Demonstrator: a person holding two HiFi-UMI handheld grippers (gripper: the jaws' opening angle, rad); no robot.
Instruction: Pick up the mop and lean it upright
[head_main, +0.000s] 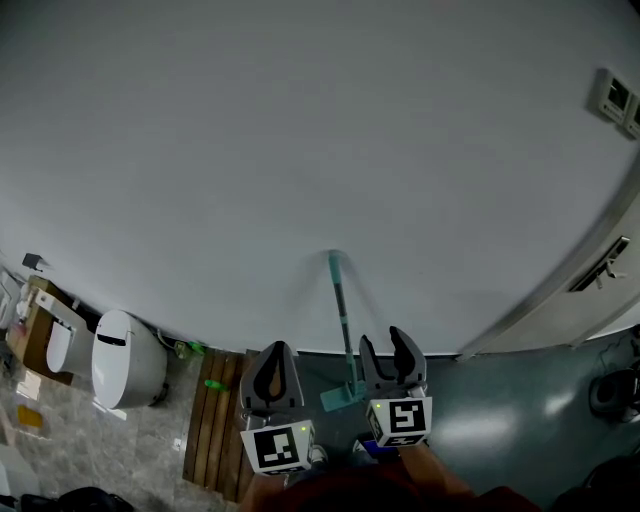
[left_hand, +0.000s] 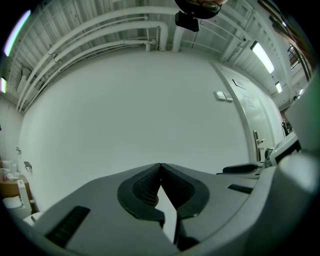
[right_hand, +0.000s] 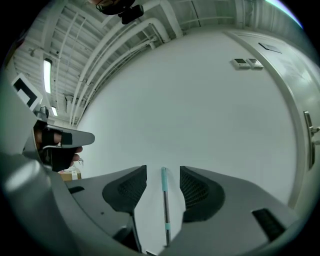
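The mop (head_main: 341, 318) stands upright against the white wall, its teal handle tip high and its teal head (head_main: 343, 397) on the dark floor. My right gripper (head_main: 393, 352) is open just right of the mop, apart from it. In the right gripper view the mop handle (right_hand: 164, 205) shows in the gap of the open right gripper (right_hand: 163, 171), further off at the wall and untouched by the pads. My left gripper (head_main: 272, 372) is shut on nothing to the left of the mop. Its pads meet at the tips in the left gripper view (left_hand: 160, 166).
A white toilet (head_main: 128, 360) stands at the left by a wooden slat mat (head_main: 214, 428) with a small green object (head_main: 214, 384). A door (head_main: 598, 275) with a handle is at the right, and wall switches (head_main: 612, 95) sit above it.
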